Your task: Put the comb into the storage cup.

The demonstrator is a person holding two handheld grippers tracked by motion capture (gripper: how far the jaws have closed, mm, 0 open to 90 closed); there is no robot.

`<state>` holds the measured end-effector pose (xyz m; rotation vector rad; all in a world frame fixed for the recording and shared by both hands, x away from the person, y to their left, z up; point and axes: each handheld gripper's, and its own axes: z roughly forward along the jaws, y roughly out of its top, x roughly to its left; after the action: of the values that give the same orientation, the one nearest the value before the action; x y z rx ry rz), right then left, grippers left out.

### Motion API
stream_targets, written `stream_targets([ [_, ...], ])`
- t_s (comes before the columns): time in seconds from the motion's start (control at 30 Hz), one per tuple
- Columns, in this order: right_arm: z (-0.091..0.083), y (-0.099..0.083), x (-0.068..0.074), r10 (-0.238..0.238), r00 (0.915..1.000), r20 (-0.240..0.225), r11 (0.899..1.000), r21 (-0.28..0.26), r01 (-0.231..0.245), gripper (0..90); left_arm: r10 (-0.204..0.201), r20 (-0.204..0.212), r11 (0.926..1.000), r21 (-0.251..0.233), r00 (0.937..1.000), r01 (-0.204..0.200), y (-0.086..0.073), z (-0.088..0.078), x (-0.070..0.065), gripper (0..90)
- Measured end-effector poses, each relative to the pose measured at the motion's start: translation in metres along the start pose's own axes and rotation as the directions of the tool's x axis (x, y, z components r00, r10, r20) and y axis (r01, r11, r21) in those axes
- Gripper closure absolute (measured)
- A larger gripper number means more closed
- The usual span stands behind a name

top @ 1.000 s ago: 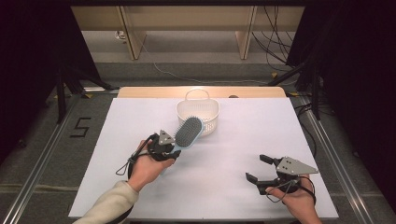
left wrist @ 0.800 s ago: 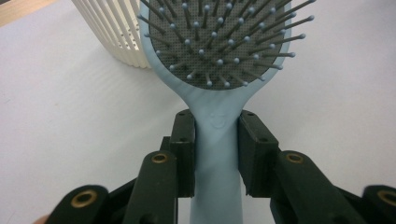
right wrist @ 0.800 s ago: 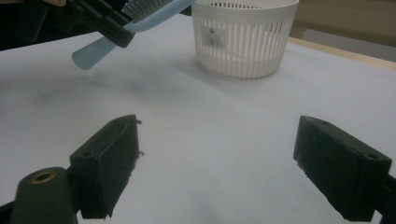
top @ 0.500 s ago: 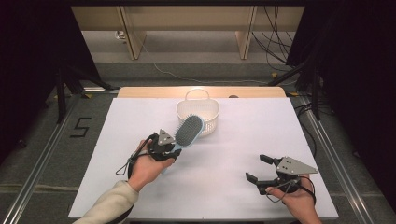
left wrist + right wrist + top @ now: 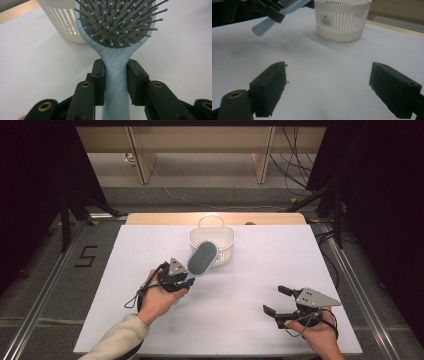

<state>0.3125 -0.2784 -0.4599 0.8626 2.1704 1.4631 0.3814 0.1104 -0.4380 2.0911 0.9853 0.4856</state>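
Already the left gripper [image 5: 115, 75] clamps the hairbrush [image 5: 201, 261] by its handle, long axis running out from the jaws toward the basket [image 5: 225, 240] near the table's [image 5: 150, 240] far edge, the head overlapping its near rim. Well apart, by the near right corner, the right gripper [image 5: 275, 300] stands wide and empty.

Up top, the high view looks forward and down from the person's side, taking in the whole white table [image 5: 240, 285] from well back, with floor and shelving beyond. Down low, the left gripper view sits right on its own jaws, so close the hairbrush [image 5: 117, 37] spills past the top edge, with the basket [image 5: 63, 22] just behind. The right gripper view skims low across the table toward the far edge, basket [image 5: 342, 21] well ahead. All three share that basket [image 5: 212, 242] and the hairbrush [image 5: 279, 17], though the brush head is probably cut off at the right view's top
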Motion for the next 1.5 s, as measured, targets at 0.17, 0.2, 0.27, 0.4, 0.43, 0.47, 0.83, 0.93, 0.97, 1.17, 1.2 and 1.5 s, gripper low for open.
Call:
stream_targets([
  [0.17, 0.0000, -0.0001, 0.0000, 0.000, 1.0000, 0.003, 1.000, 0.002, 0.000, 15.2, -0.007, 0.000, 0.9999, -0.010, 1.0000, 0.007, 0.0003, -0.0005, 0.0006, 69.6],
  [0.2, 0.0000, -0.0001, -0.0001, 0.000, 1.0000, 0.002, 1.000, 0.002, 0.000, 15.2, -0.005, 0.000, 0.9999, -0.010, 1.0000, 0.005, 0.0003, -0.0005, 0.0006, 69.5],
  [0.27, 0.0000, 0.0000, 0.0000, -0.001, 1.0000, 0.003, 1.000, 0.001, 0.001, 15.2, -0.006, -0.001, 0.9999, -0.013, 1.0000, 0.006, 0.0003, -0.0005, 0.0006, 69.5],
  [0.4, -0.0001, 0.0000, 0.0000, -0.001, 1.0000, 0.002, 1.000, 0.000, 0.001, 15.2, -0.006, -0.005, 0.9998, -0.020, 1.0000, 0.006, 0.0010, -0.0014, 0.0007, 69.5],
  [0.43, -0.0001, 0.0000, 0.0000, 0.000, 1.0000, 0.002, 1.000, 0.000, 0.000, 15.2, -0.007, -0.004, 0.9997, -0.023, 1.0000, 0.007, 0.0012, -0.0017, 0.0008, 69.6],
  [0.47, -0.0001, 0.0000, 0.0000, -0.002, 1.0000, 0.002, 1.000, 0.000, 0.002, 15.2, -0.007, -0.006, 0.9996, -0.029, 1.0000, 0.007, 0.0014, -0.0020, 0.0007, 69.6],
  [0.83, 0.0000, 0.0000, -0.0001, -0.003, 1.0000, 0.003, 1.000, -0.002, 0.003, 15.2, -0.009, -0.011, 0.9985, -0.053, 0.9999, 0.009, 0.0025, -0.0034, -0.0003, 69.5],
  [0.93, -0.0001, -0.0001, 0.0000, -0.001, 1.0000, 0.002, 1.000, 0.000, 0.001, 15.1, -0.011, -0.015, 0.9979, -0.063, 0.9998, 0.010, 0.0030, -0.0039, 0.0000, 69.5],
  [0.97, -0.0001, 0.0000, 0.0000, -0.002, 1.0000, 0.002, 1.000, 0.000, 0.002, 15.2, -0.010, -0.016, 0.9980, -0.063, 0.9998, 0.009, 0.0030, -0.0041, 0.0002, 69.6],
  [1.17, 0.0001, -0.0001, 0.0000, -0.002, 1.0000, 0.004, 1.000, 0.002, 0.002, 15.2, -0.020, -0.020, 0.9973, -0.071, 0.9996, 0.019, 0.0029, -0.0045, 0.0011, 69.5],
  [1.2, 0.0001, -0.0001, 0.0000, -0.001, 1.0000, 0.005, 1.000, 0.003, 0.001, 15.2, -0.020, -0.022, 0.9972, -0.072, 0.9996, 0.018, 0.0031, -0.0047, 0.0013, 69.5],
  [1.5, 0.0000, 0.0000, 0.0000, -0.002, 1.0000, 0.004, 1.000, 0.000, 0.002, 15.2, -0.027, -0.024, 0.9957, -0.089, 0.9993, 0.024, 0.0038, -0.0058, 0.0019, 69.5],
])
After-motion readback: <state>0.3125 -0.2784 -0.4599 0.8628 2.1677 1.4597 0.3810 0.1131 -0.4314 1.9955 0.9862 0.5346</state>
